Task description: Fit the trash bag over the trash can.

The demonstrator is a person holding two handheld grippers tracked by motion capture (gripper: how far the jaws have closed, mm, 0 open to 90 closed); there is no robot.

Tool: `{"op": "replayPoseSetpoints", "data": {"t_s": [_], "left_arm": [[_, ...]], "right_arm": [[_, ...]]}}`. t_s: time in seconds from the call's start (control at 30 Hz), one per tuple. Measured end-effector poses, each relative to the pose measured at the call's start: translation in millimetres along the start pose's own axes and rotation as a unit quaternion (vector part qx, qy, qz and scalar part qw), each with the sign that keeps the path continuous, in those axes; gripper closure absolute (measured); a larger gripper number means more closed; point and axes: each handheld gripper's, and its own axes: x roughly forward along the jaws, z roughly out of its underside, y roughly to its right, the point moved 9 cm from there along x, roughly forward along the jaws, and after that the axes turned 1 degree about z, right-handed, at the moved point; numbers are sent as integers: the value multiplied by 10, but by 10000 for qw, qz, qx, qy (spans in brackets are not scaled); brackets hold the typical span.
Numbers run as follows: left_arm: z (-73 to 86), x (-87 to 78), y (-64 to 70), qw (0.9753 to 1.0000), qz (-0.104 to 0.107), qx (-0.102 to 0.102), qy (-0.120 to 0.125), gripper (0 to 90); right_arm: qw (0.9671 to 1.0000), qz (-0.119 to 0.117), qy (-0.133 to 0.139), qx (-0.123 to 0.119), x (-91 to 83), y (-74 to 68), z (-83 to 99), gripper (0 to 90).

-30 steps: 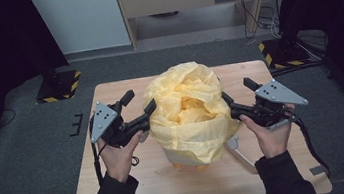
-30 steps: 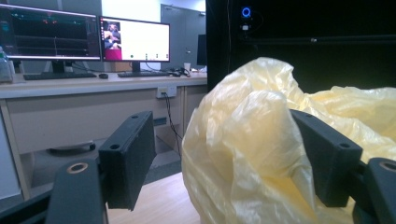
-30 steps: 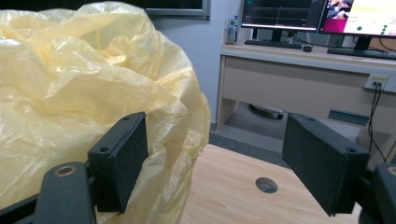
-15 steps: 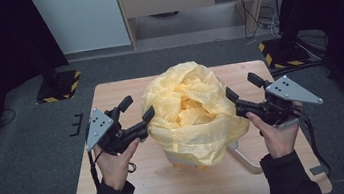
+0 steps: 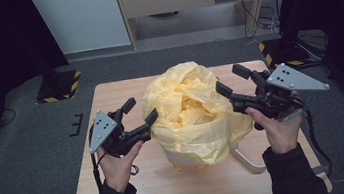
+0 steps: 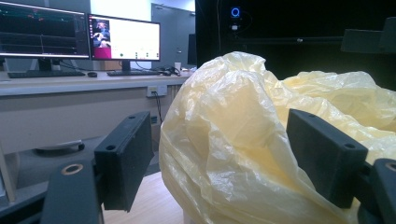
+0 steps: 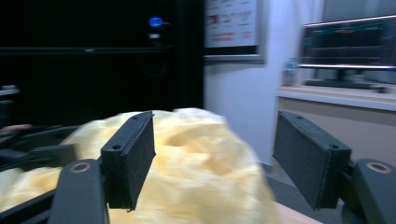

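Yellow bag on a wooden table, a gripper at each side

Nearest, the person's hands hold the left gripper (image 5: 140,111) and right gripper (image 5: 232,80), both with jaws spread and grasping nothing. Between them the yellow plastic bag (image 5: 194,111) billows over a white bin (image 5: 180,157) at the middle of the wooden table (image 5: 109,96). Beyond lie grey carpet (image 5: 30,146), striped stand bases (image 5: 60,86) left and right, and a pale wall panel (image 5: 81,18).

Wooden table (image 5: 142,191) — monitors (image 6: 79,35) on a desk (image 6: 70,84) behind.
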Motion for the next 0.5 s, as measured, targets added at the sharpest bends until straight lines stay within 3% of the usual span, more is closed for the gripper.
{"op": "replayPoseSetpoints", "data": {"t_s": [0.1,0.23,0.4,0.5], "left_arm": [[0,-1,-3,10000,-1,4,-8,231],[1,-3,-10,10000,-3,4,-18,231],[2,-11,-15,10000,-22,-12,-9,231],[-2,-14,-13,10000,-38,-4,3,228]], "right_arm": [[9989,-413,-213,24,65,-106,90,442],[9947,-831,-604,-34,137,-190,259,566],[9897,-1076,-914,-246,159,-240,458,607],[9880,-1059,-1029,-452,171,-248,574,617]]}}
